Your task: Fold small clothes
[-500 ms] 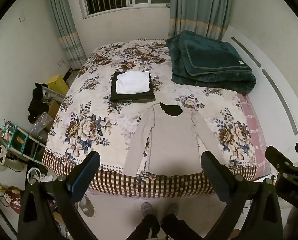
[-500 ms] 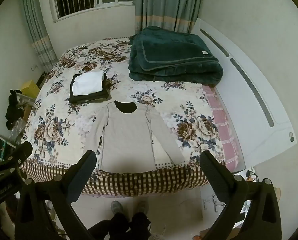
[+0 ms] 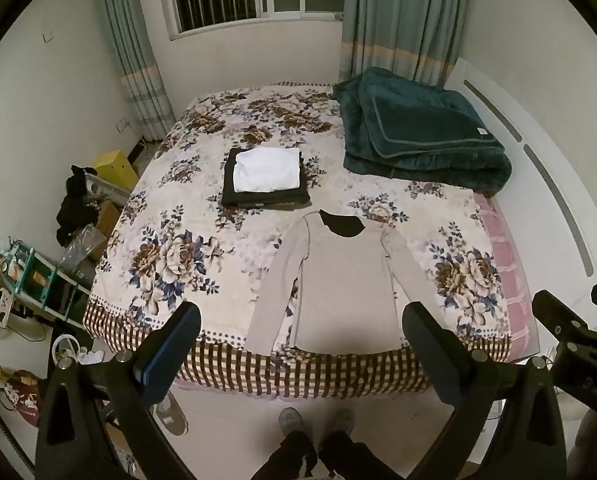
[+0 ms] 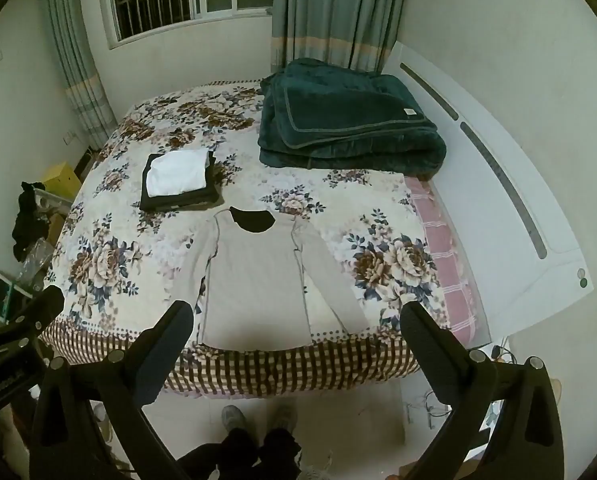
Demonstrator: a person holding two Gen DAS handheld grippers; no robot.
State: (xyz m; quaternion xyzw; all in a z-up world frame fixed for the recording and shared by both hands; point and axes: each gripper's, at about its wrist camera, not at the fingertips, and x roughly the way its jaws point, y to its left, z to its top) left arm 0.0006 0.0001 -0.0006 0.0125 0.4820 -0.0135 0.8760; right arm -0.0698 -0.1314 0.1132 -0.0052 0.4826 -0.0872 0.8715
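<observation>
Nearest the cameras, both tools hang wide and empty above the floor at the foot of the bed: the left tool [image 3: 300, 334] and the right tool [image 4: 296, 334], each well apart from any cloth. The person's shoes [image 3: 314, 420] stand just below, toes to the bed edge.

Next comes the beige long-sleeved top [image 3: 340, 284], spread flat on the floral bedspread [image 3: 170, 256], hem at the near edge, dark neckline [image 3: 344, 226] farthest away. Its long axis runs straight away from the tools, sleeves angled down and out on either side. The left tool sits nearer the left sleeve [image 3: 276, 292], the right tool nearer the right sleeve [image 4: 326, 280]; I judge each would take its own side for a first fold.

Beyond the neckline lies a folded pile, white piece [image 3: 268, 170] on a dark one [image 3: 264, 196]. Farthest, a green blanket [image 3: 418, 136] is bundled by the curtain.
</observation>
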